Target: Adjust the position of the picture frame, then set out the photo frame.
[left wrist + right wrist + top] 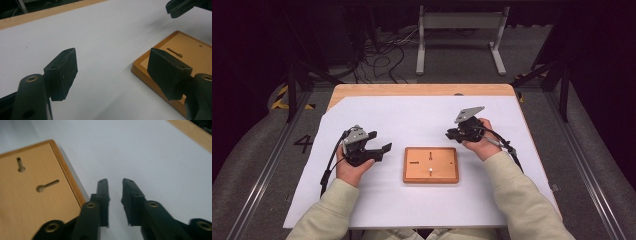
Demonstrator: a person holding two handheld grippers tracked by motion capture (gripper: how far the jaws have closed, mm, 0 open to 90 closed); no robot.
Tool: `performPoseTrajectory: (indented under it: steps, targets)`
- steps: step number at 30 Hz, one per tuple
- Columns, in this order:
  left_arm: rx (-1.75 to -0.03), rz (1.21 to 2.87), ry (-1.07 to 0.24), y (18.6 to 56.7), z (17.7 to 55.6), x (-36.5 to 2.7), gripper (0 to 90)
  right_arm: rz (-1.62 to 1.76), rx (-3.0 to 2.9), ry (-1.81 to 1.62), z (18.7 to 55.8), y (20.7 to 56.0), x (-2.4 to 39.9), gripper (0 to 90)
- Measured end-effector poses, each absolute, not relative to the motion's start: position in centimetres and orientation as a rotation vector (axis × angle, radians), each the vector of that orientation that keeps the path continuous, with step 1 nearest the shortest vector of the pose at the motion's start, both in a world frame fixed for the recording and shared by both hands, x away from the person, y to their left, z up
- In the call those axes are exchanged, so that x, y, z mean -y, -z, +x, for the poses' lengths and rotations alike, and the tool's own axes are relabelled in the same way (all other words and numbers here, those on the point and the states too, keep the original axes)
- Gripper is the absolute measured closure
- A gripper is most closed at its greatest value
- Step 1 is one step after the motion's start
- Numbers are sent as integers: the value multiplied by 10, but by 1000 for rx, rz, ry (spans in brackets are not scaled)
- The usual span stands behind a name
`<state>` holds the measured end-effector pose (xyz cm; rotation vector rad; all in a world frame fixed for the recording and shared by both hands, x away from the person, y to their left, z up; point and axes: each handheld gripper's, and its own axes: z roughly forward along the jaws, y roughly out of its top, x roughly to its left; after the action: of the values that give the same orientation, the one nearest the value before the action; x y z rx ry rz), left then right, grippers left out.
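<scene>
A flat wooden board [431,165] with keyhole-shaped slots [47,185] lies on the white sheet in the middle of the table. A small pale dot [431,171] sits near its front edge. My left gripper [379,141] hovers just left of the board, its jaws wide apart with nothing between them [115,70]; the board's corner [175,50] shows behind its right jaw. My right gripper [449,134] is past the board's far right corner. Its jaws stand a little apart over bare sheet [115,187], holding nothing, with the board [30,195] to their left.
A white sheet [412,115] covers most of the wooden table, whose far edge [422,90] stays bare. Cables trail from both grippers. Beyond the table, tangled cables [382,55] and a white metal stand [459,35] are on the floor.
</scene>
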<state>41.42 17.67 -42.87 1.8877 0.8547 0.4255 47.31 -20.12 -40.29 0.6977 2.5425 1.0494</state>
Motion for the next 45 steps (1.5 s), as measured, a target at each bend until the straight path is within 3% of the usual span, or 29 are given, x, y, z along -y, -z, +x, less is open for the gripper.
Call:
performPoseTrajectory:
  steps: [7, 24, 30, 40, 41, 45]
  targets:
    - [-807, 1904, -434, 415, 397, -172, 243, 813, -2332, -1272, 437, 389, 233, 581]
    - [-612, 1973, -318, 407, 375, -129, 346, 857, -2249, -1386, 411, 386, 271, 582]
    - [-549, 1994, -213, 412, 369, -114, 373, 860, -2251, -1397, 403, 388, 276, 569]
    - [-479, 2017, -156, 427, 361, -91, 415, 890, -2260, -1408, 405, 397, 279, 560]
    - [-447, 2012, -145, 431, 360, -86, 477, 896, -2258, -1410, 405, 397, 281, 558]
    - [-430, 2027, -143, 437, 361, -79, 488, 908, -2251, -1421, 405, 398, 283, 551]
